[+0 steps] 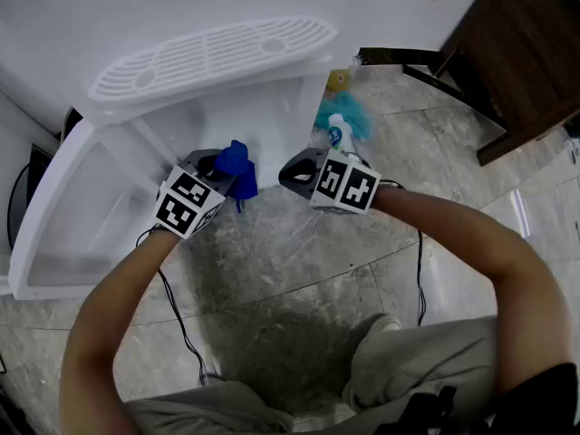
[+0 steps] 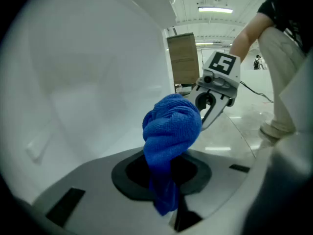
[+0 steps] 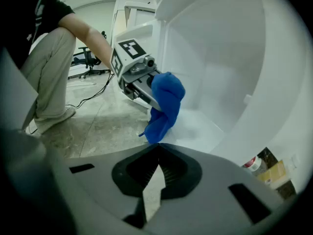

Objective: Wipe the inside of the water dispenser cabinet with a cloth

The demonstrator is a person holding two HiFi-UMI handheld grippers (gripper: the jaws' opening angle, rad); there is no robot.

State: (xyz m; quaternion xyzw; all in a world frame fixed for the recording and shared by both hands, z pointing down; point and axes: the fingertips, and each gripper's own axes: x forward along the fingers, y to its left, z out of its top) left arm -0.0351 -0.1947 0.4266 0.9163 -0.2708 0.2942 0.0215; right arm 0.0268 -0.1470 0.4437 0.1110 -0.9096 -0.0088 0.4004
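Left tongs (image 1: 227, 179) gripped blue cloth (image 2: 171, 126) at cabinet (image 1: 118, 166) opening; right tongs (image 3: 155, 173) closed, empty; wiping seemingly all left.

Bright, even light from a ceiling strip (image 2: 215, 9); soft shadow on the floor (image 1: 299, 270); wide-angle views bulge, corners dark

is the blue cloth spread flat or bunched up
Bunched: the blue cloth is a twisted wad clamped in the left tool, one tail hanging down.
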